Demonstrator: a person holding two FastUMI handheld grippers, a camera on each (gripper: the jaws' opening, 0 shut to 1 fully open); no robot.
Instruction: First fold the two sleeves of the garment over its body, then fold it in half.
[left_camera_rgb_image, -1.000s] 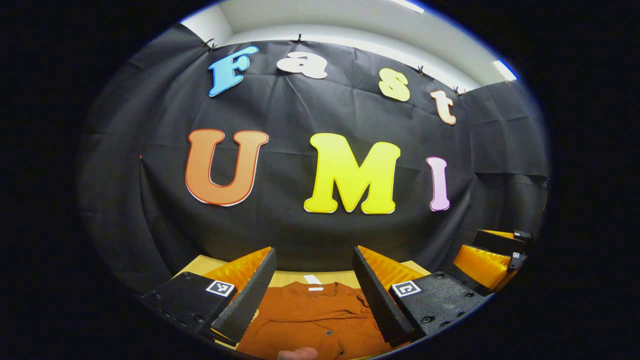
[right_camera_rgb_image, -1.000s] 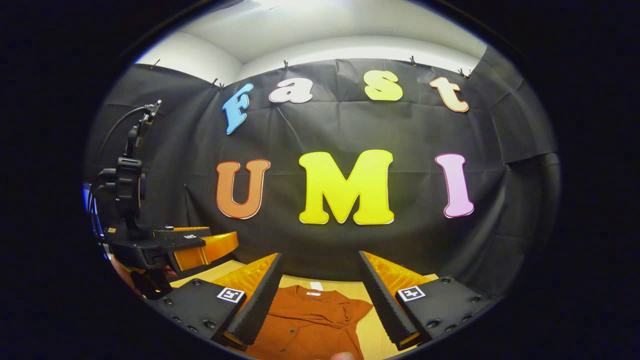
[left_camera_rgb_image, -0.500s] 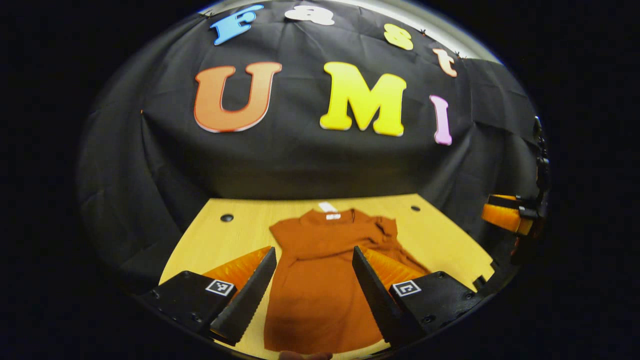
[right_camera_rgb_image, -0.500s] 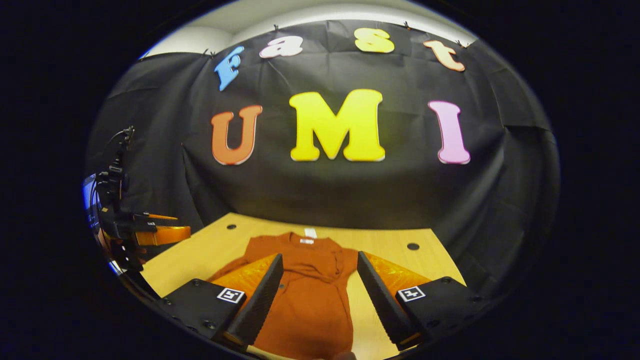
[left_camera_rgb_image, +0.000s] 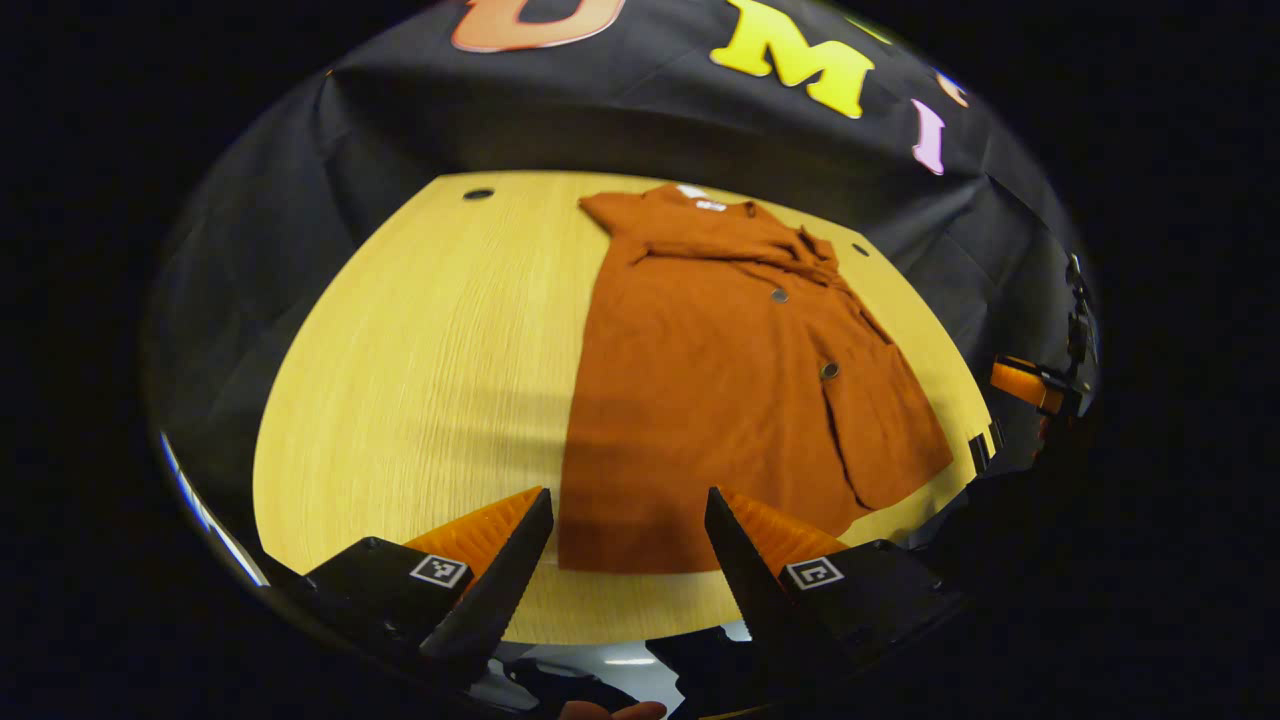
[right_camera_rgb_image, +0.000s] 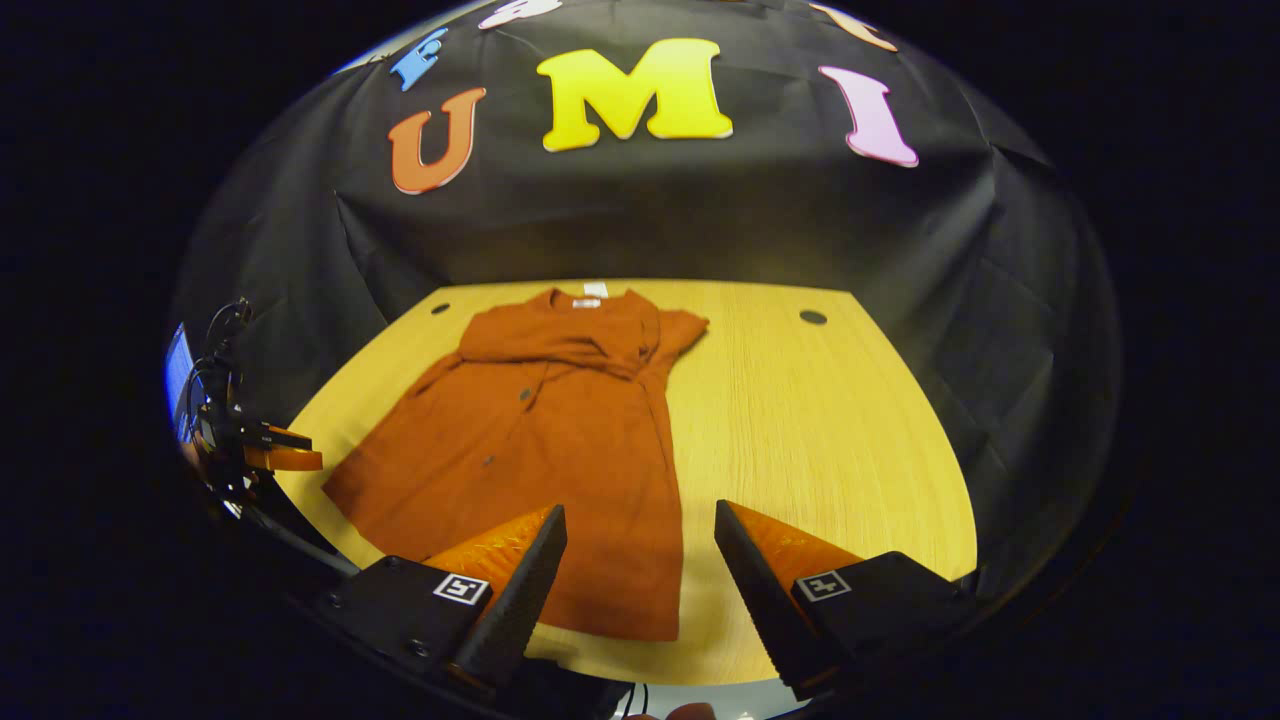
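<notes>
A rust-orange buttoned garment (left_camera_rgb_image: 720, 380) lies flat on the wooden table (left_camera_rgb_image: 430, 340), collar toward the black wall. Its short sleeves lie folded across the chest (right_camera_rgb_image: 580, 345). In the left gripper view, my left gripper (left_camera_rgb_image: 628, 545) hangs open above the near hem, nothing between its fingers. My right gripper (right_camera_rgb_image: 640, 560) is open too, above the hem's right corner (right_camera_rgb_image: 650, 610) in the right gripper view. The left gripper (right_camera_rgb_image: 270, 455) also shows far left there, and the right gripper (left_camera_rgb_image: 1030, 385) shows at the right edge of the left gripper view.
Bare wood stretches beside the garment on both sides (right_camera_rgb_image: 830, 440). Small dark holes (right_camera_rgb_image: 813, 317) sit near the table's back corners. The table's near edge (left_camera_rgb_image: 620, 630) runs just under the fingertips. Black cloth walls close in the back and sides.
Both grippers have tipped down and risen, so the views swung from the wall to the whole table and garment. Both stay open. The garment has not moved.
</notes>
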